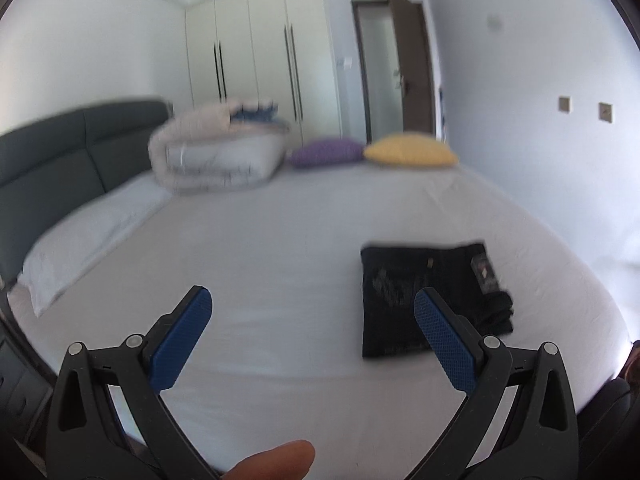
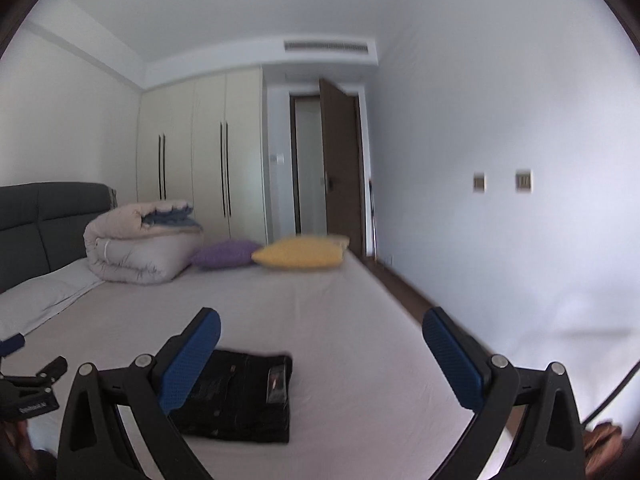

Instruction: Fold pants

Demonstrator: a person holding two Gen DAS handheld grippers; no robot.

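The label on the folded pants is too blurred to be read. The pants' near left corner is hidden behind a blue pad. The quilt is smeared by blur.

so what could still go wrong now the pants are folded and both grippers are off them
1. The folded black denim pants lie loose on the white bed sheet, with bunched cloth at one end; they might spring open.
2. The right gripper hangs open above them; a low pass could snag them.
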